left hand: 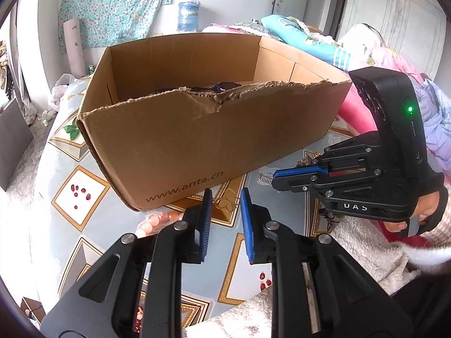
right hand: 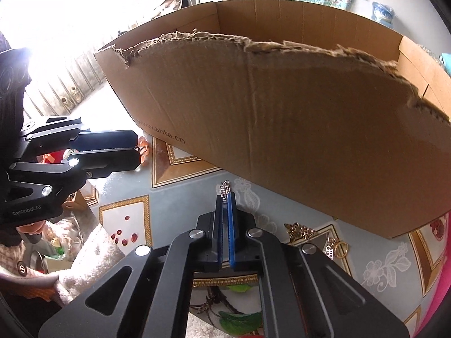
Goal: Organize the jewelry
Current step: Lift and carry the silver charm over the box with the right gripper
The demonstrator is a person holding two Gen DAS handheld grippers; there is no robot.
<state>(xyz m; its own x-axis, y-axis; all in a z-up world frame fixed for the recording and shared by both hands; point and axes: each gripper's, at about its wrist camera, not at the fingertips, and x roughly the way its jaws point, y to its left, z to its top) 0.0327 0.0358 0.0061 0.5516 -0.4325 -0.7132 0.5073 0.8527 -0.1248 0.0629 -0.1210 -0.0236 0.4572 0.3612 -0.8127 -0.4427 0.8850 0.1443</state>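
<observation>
A torn cardboard box [left hand: 208,129] printed "www.anta.cn" stands on the patterned table; it also fills the right wrist view [right hand: 296,118]. Something dark lies inside it [left hand: 222,86]. My right gripper [right hand: 224,197] is shut on a silver rhinestone earring [right hand: 224,191], held just in front of the box wall; it shows in the left wrist view [left hand: 274,178] with the earring [left hand: 265,179] sticking out. My left gripper [left hand: 224,197] is open above a gold chain piece [left hand: 225,204] near the box's front; the right wrist view [right hand: 138,149] shows it side-on.
A gold butterfly piece [right hand: 299,230] and a gold ring piece [right hand: 338,249] lie on the table right of my right gripper. A pink bead bracelet [left hand: 157,221] lies left of my left gripper. Bedding [left hand: 366,56] is piled behind the box.
</observation>
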